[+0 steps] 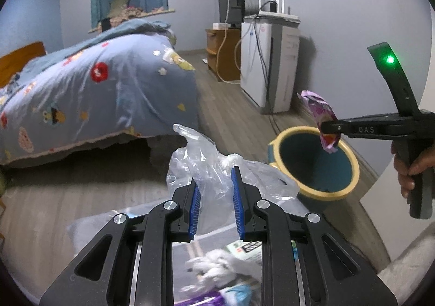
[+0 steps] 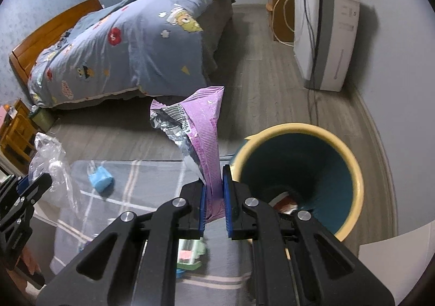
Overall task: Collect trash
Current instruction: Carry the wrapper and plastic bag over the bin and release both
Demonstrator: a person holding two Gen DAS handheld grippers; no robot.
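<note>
Right gripper [image 2: 213, 178] clamped on purple wrapper [image 2: 202, 126], held by bin [image 2: 350, 170] rim, likely for dropping | Left gripper [image 1: 216, 183] clamped on clear plastic bag [image 1: 206, 164], lifted off grey mat [image 2: 136, 183] edge.

The wrapper [image 2: 202, 126] is purple with a silver inside and a black and white barcode. The bin [image 2: 350, 159] has a pale yellow rim and a dark teal inside. The bag [image 1: 214, 170] is clear and colourless. The quilt [image 2: 136, 42] is grey-blue with red flowers and yellow cartoon figures. The mat [image 2: 141, 183] is grey with pale crossing stripes, and a light blue lump [image 2: 102, 178] lies near its far edge. The gripper pads [image 1: 196, 210] are blue.
</note>
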